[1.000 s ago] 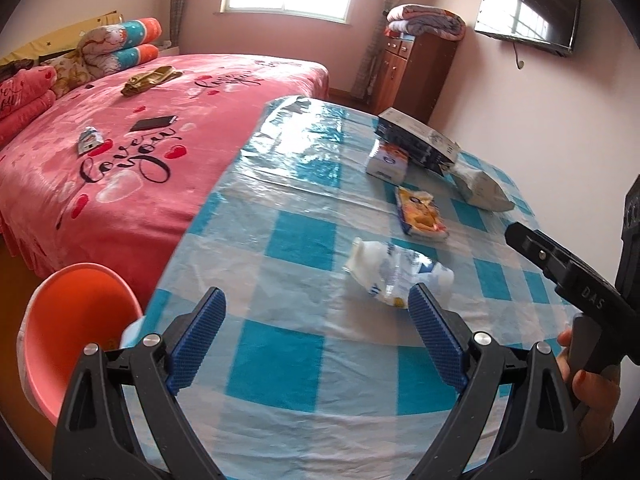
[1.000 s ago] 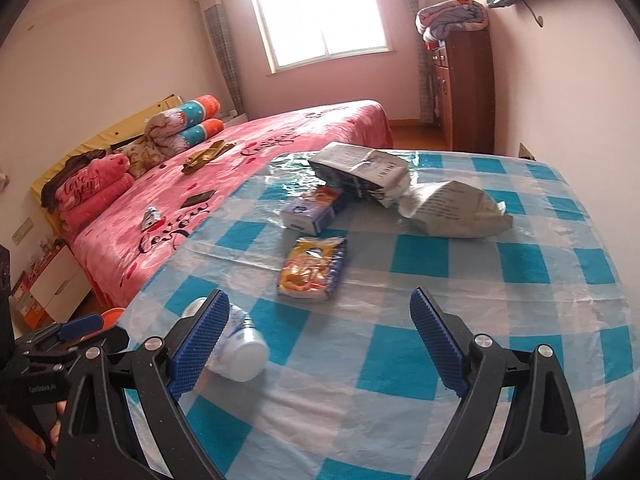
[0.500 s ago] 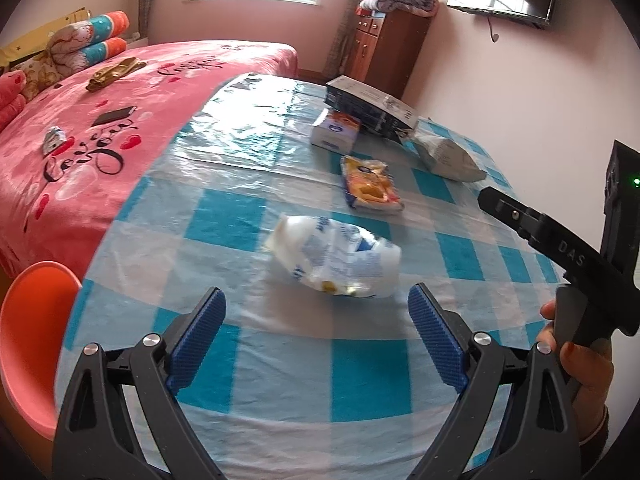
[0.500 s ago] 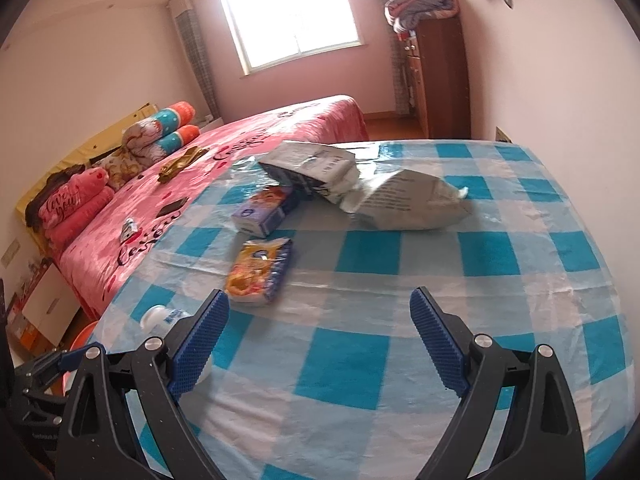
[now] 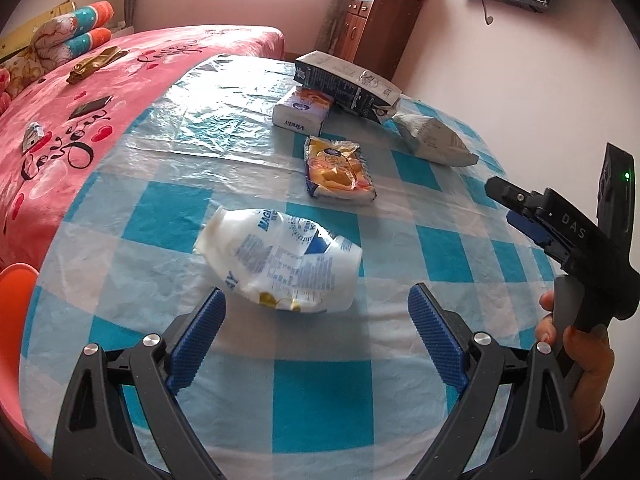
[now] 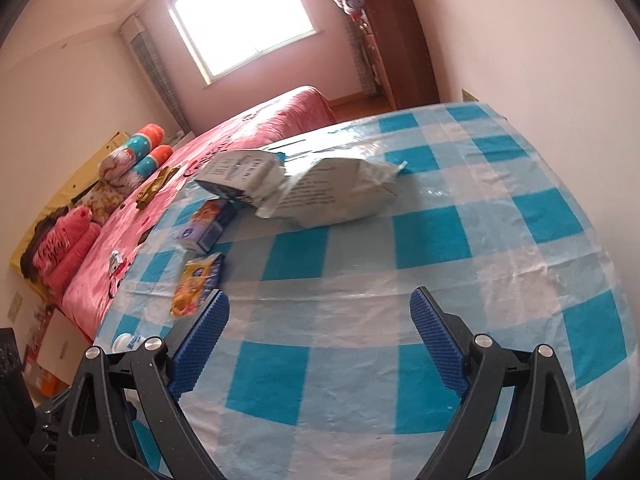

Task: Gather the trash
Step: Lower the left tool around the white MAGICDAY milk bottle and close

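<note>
A crushed white plastic bottle (image 5: 280, 258) lies on the blue-checked tablecloth (image 5: 320, 392), just ahead of my open left gripper (image 5: 316, 312), whose fingers are apart from it. Farther back lie a yellow snack packet (image 5: 338, 168), a tissue pack (image 5: 302, 110), a dark carton (image 5: 346, 80) and a white crumpled bag (image 5: 434, 140). My right gripper (image 6: 320, 320) is open over bare cloth (image 6: 360, 320). From there the white bag (image 6: 340, 196), carton (image 6: 240, 174), tissue pack (image 6: 210, 226) and snack packet (image 6: 198, 286) lie ahead and to the left. A hand (image 5: 576, 344) holds the right gripper at the right.
A pink bed (image 5: 80, 100) runs along the table's left side, with a phone (image 5: 90, 107) and small items on it. An orange chair (image 5: 16, 288) stands at the near left. A wooden cabinet (image 5: 376, 28) and a wall (image 5: 500, 80) lie beyond the table.
My left gripper has moved forward toward the crushed bottle, which now sits close in front of the fingers. My right gripper has tilted and swung right, and the trash now lies farther left.
</note>
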{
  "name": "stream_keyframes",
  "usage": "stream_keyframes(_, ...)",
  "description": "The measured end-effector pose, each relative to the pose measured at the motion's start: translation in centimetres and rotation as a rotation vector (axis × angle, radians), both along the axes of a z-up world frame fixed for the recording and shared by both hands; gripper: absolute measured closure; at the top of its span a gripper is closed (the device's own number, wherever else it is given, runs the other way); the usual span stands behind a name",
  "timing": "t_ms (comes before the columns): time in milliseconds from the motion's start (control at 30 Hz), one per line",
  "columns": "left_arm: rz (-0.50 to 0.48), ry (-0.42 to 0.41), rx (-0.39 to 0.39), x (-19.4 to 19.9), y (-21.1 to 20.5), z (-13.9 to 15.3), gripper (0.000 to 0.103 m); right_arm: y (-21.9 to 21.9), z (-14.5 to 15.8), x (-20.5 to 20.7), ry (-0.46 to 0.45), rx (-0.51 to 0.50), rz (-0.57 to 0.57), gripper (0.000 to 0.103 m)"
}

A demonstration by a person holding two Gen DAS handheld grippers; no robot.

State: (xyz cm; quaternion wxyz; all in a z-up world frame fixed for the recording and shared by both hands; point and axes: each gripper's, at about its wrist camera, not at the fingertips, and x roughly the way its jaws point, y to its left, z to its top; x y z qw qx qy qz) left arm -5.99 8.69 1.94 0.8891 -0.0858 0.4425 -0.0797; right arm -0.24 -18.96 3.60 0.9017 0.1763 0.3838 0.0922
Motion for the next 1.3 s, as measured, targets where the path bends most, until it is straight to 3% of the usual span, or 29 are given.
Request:
stream_keyframes(600,0.02,0.001,0.053,5.2,-2.0,-1.0,0.01,-1.8,-1.5,1.9,0.05,0.075,-0.013,0.012)
stream_keyframes(767,0.005,-0.011,0.109,5.6,-2.9,-1.2,0.01,-1.9,-1.9,2.5,0.068,0.106,-0.006,0.012)
stream_keyframes(1000,0.016,-0.011,0.124,6.0,-2.4,-1.2,0.01,-2.4,-1.8,3.8,0.089,0.167,0.003,0.012)
stream_keyframes(1300,0.033,-0.01,0.132,6.2,-1.1,-1.1,0.016,-2.0,-0.9,6.5,0.092,0.144,0.041,0.012)
